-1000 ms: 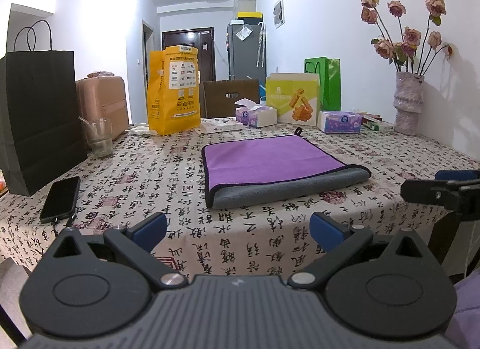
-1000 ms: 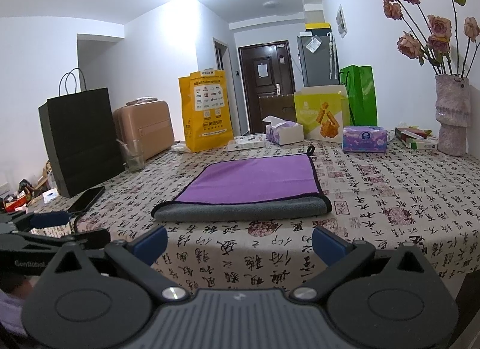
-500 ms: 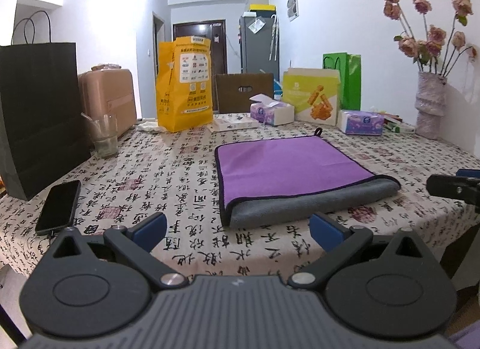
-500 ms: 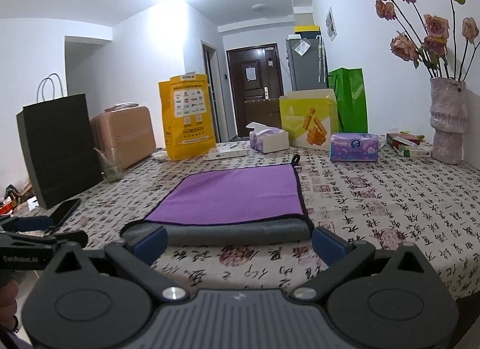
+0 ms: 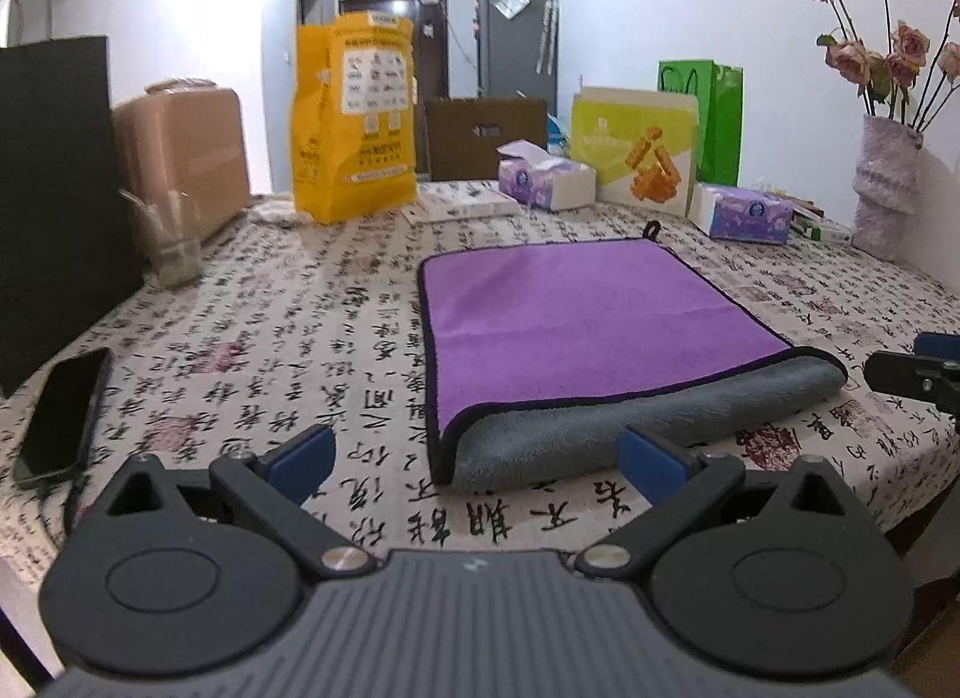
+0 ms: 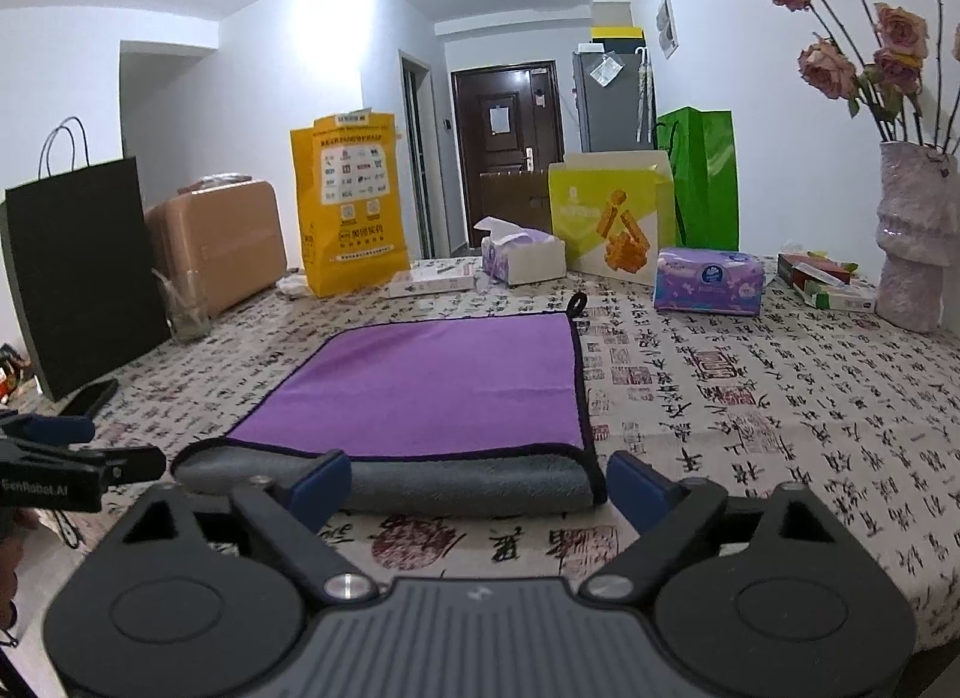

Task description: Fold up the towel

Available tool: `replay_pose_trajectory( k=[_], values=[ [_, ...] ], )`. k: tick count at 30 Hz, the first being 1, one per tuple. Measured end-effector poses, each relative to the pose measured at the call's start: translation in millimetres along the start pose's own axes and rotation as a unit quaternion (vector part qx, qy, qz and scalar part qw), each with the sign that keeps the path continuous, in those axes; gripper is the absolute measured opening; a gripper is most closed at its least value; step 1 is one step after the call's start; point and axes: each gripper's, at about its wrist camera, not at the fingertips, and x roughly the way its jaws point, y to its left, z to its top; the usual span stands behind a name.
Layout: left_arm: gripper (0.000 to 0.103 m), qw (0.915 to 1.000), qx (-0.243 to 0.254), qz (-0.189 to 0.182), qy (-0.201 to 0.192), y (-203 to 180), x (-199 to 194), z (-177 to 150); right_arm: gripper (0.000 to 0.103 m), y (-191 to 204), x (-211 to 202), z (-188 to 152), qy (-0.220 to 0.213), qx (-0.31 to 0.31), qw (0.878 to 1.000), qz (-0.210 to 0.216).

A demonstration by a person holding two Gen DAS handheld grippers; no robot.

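A purple towel [image 5: 594, 320] with a grey underside lies folded once on the patterned tablecloth [image 5: 288, 350], its grey fold roll facing me. It also shows in the right wrist view [image 6: 444, 386]. My left gripper [image 5: 477, 461] is open and empty, just short of the towel's near left corner. My right gripper [image 6: 480, 485] is open and empty, close in front of the grey fold near its right corner. Each gripper shows at the edge of the other's view.
A phone [image 5: 60, 416] lies near the left front edge. A glass [image 5: 171, 242], black bag [image 5: 54, 194], brown case [image 5: 186, 158], yellow bag [image 5: 354, 116], tissue boxes [image 6: 708, 281] and a vase of flowers [image 6: 912, 254] stand around the table's back and sides.
Both grippers have moved forward toward the towel's near folded edge, which now looks larger and closer. Both stay open; the towel has not moved.
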Motion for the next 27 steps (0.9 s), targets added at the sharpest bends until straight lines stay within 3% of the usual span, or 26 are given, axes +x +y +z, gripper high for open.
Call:
replay_pose_trajectory(
  k=[3,5,13,18,20,22,25,27],
  values=[
    [0.086,0.9998,-0.002,-0.014,0.011,4,15,5,0.084,-4,15,3,0.007,-0.009,1.0,-0.002],
    [0.071,0.9993,-0.006,-0.028,0.022,7,26,7,0.081,-9,25,6,0.012,-0.012,1.0,-0.003],
    [0.058,0.9953,-0.024,-0.055,0.077,16,66,10,0.068,-34,65,12,0.038,-0.011,0.999,-0.017],
    [0.018,0.9938,-0.028,-0.064,0.087,20,72,12,0.06,-47,91,11,0.072,-0.008,0.997,0.0],
    [0.007,0.9936,-0.026,-0.067,0.087,21,70,13,0.051,-49,98,10,0.086,-0.008,0.996,0.005],
    [0.006,0.9939,-0.023,-0.07,0.082,21,67,14,0.028,-48,99,9,0.093,-0.016,0.996,0.011],
    [0.005,0.9942,-0.016,-0.073,0.076,19,63,16,0.008,-46,99,10,0.098,-0.031,0.995,0.011],
    [0.005,0.9946,-0.012,-0.074,0.072,18,61,18,0.006,-45,97,11,0.1,-0.037,0.994,0.013]
  ],
)
